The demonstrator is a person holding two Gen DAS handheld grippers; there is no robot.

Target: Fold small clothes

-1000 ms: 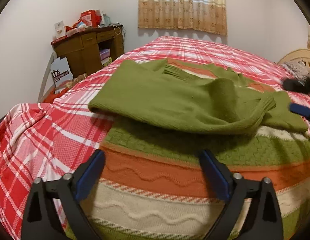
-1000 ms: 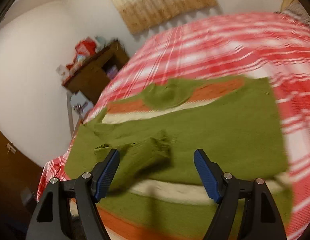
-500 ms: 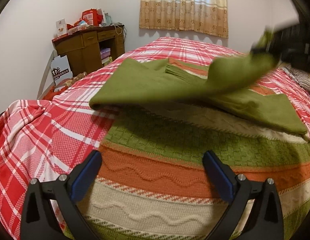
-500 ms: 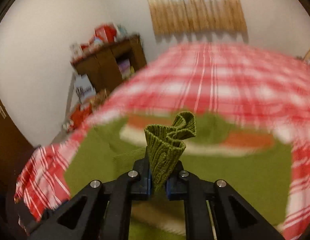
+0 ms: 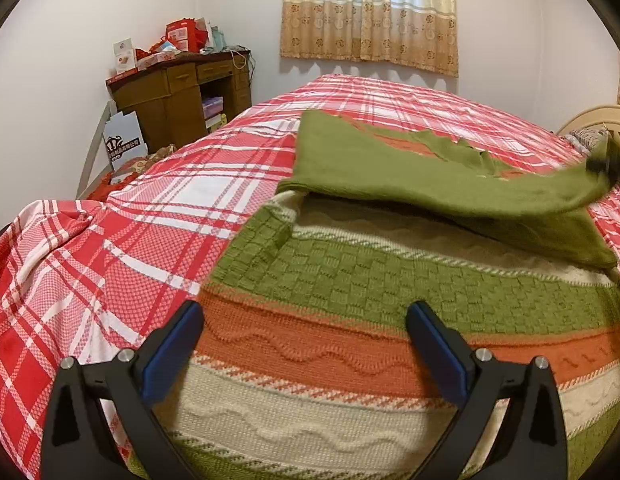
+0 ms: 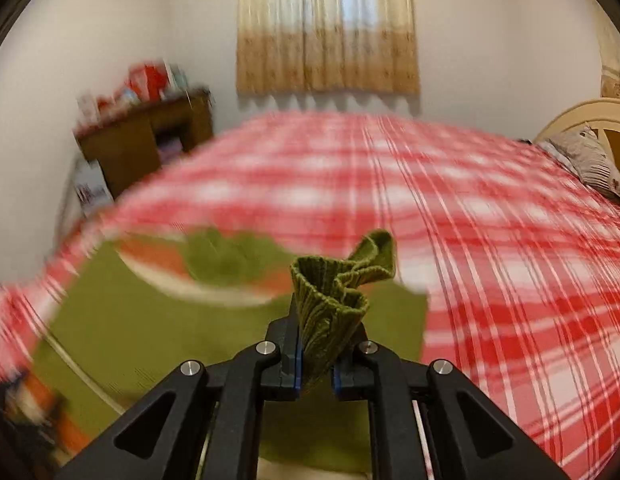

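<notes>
A striped knit sweater (image 5: 369,320) in green, orange and cream lies flat on the red plaid bed (image 5: 150,208). My left gripper (image 5: 306,344) is open and empty, just above the sweater's lower stripes. My right gripper (image 6: 315,364) is shut on the ribbed green cuff (image 6: 329,296) of a sleeve. In the left wrist view the sleeve (image 5: 449,184) stretches across the sweater's upper part toward the right gripper (image 5: 607,162) at the far right edge. The rest of the sweater (image 6: 150,320) shows blurred below the right gripper.
A brown wooden desk (image 5: 178,96) with boxes on top stands by the far left wall. A curtain (image 5: 369,12) hangs on the back wall. A cream headboard (image 6: 589,120) and a patterned pillow (image 6: 585,160) are at the right.
My right gripper closed on the sleeve cuff, lifted it and has carried it to the right and lower. The left gripper shifted slightly.
</notes>
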